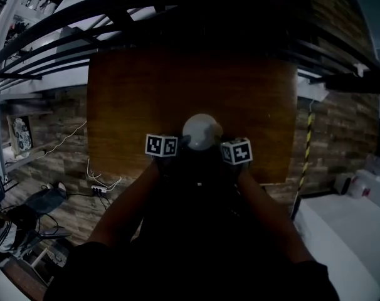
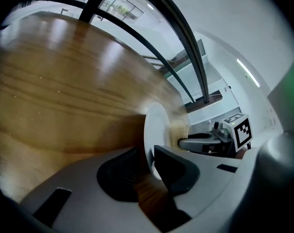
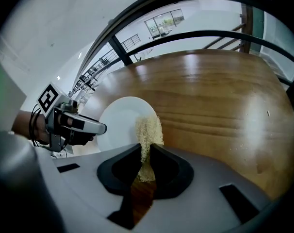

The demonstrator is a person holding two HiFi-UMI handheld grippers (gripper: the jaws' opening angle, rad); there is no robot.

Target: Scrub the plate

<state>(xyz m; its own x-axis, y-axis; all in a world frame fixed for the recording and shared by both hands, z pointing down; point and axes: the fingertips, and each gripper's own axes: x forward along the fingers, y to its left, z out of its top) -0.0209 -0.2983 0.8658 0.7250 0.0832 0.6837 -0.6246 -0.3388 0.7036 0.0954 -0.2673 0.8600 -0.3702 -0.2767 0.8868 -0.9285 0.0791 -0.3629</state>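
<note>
A white plate (image 1: 201, 132) stands tilted up over the wooden table (image 1: 146, 86), between my two grippers. In the left gripper view the plate (image 2: 155, 125) is edge-on, and my left gripper (image 2: 148, 155) is shut on its rim. In the right gripper view the plate's face (image 3: 119, 123) is turned toward me. My right gripper (image 3: 146, 152) is shut on a beige scrub pad (image 3: 149, 131), which rests against the plate's right side. The left gripper (image 3: 74, 125) holds the plate from the left. From the left gripper view, the right gripper (image 2: 203, 143) sits just behind the plate with the pad (image 2: 178, 127).
The brown table top (image 3: 220, 96) stretches wide beyond the plate, with a few crumbs near its right edge. Dark curved railings (image 1: 177, 8) arch overhead. A white cabinet (image 1: 347, 231) stands right of the table, and cables with a power strip (image 1: 99, 189) lie on the floor at left.
</note>
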